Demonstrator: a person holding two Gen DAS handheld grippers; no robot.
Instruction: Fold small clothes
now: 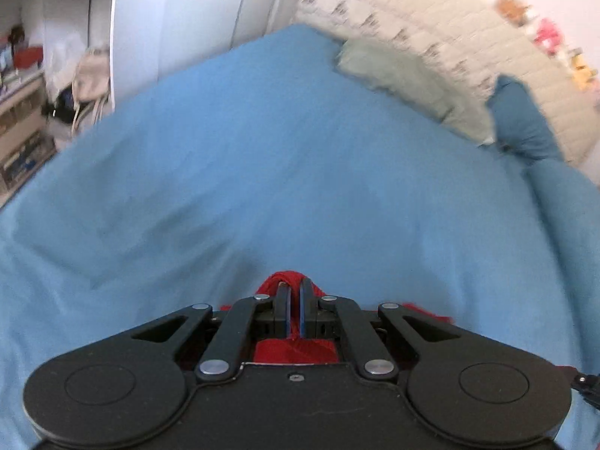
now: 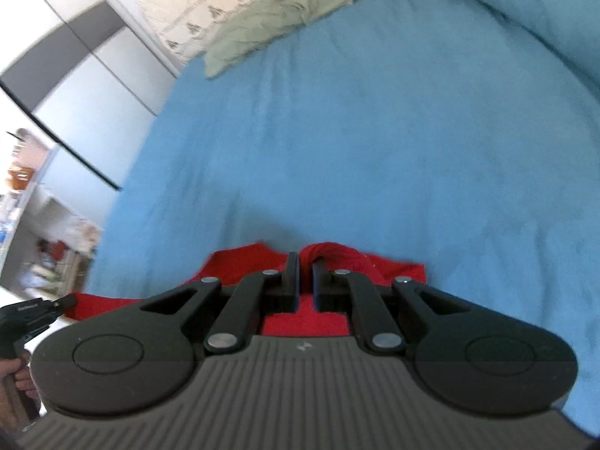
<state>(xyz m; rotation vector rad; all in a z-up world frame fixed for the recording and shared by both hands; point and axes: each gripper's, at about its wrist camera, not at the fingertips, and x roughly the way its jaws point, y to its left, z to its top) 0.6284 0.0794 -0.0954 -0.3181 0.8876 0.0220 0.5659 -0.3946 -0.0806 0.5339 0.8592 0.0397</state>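
Note:
A small red garment (image 1: 296,350) hangs from my left gripper (image 1: 295,288), which is shut on a bunched edge of it above the blue bed sheet (image 1: 262,172). My right gripper (image 2: 305,262) is shut on another bunched edge of the same red garment (image 2: 240,262). The cloth spreads below and to both sides of the right gripper's fingers. Most of the garment is hidden under the gripper bodies. The left gripper's body (image 2: 26,318) shows at the left edge of the right wrist view, next to the red cloth.
A pale green cloth (image 1: 397,75) (image 2: 277,11) lies at the far end of the bed by a patterned cover. A blue pillow (image 1: 521,123) sits far right. White wardrobe doors (image 1: 180,26) and cluttered shelves (image 1: 22,112) stand left of the bed.

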